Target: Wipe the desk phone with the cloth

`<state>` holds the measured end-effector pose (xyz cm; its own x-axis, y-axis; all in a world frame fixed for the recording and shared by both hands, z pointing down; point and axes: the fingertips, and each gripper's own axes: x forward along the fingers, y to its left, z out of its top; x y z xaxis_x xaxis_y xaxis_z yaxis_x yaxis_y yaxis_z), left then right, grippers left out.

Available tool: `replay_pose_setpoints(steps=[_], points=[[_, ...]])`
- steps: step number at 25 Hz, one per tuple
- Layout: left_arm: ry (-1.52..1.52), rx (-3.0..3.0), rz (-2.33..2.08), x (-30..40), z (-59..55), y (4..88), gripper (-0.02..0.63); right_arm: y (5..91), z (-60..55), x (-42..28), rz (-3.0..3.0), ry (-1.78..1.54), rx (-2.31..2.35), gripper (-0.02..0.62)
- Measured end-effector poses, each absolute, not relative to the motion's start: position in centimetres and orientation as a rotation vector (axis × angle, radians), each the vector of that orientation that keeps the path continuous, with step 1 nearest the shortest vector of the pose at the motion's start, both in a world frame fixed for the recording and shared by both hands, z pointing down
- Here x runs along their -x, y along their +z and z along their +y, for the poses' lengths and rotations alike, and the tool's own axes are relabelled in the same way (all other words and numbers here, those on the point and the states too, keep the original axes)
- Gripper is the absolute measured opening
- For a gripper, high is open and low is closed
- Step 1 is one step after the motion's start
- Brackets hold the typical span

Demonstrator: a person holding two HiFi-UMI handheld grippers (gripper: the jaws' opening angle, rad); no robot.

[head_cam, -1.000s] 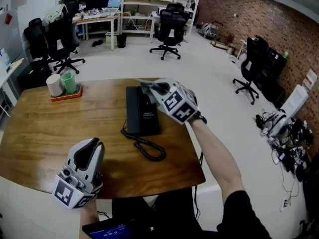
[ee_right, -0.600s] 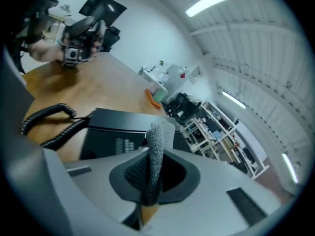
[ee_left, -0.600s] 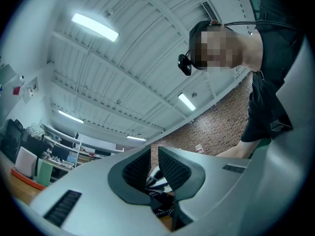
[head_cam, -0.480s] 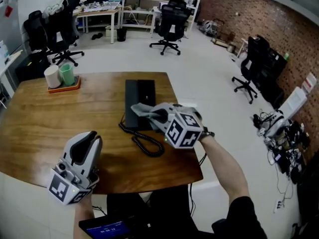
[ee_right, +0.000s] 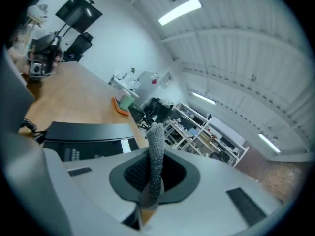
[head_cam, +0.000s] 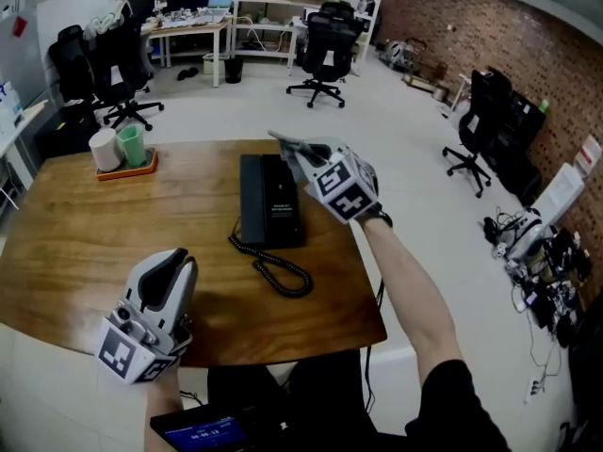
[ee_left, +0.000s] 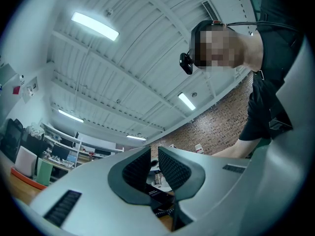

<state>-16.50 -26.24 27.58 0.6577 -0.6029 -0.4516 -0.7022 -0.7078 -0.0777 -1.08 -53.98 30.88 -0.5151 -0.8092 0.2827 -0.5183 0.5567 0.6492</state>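
Now grey knitted cloth [ee_right: 156, 146] being pinched by right gripper [head_cam: 294, 151] above far end of flat black desk phone [head_cam: 270, 210] on brown wooden table [head_cam: 85, 243]. Wiping step likely being done; next, cloth needing dragging along phone. Left gripper [head_cam: 172, 264] being held shut, empty.

Wooden table [head_cam: 75, 243] carries desk phone [head_cam: 270, 213] and, seemingly, an orange tray [head_cam: 141, 169].
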Motion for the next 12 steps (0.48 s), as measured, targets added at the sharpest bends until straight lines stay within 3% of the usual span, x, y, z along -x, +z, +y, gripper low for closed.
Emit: replay_pose_setpoints(steps=[5, 12], points=[[0.584, 2.628, 1.059, 16.1, -26.0, 27.2, 0.034, 33.6, -55.5, 1.1, -2.128, -0.646, -1.000, 0.025], [0.578, 2.622, 1.053, 16.7, -25.9, 27.0, 0.034, 38.2, -43.7, 1.5, -2.054, -0.793, -0.611, 0.025]])
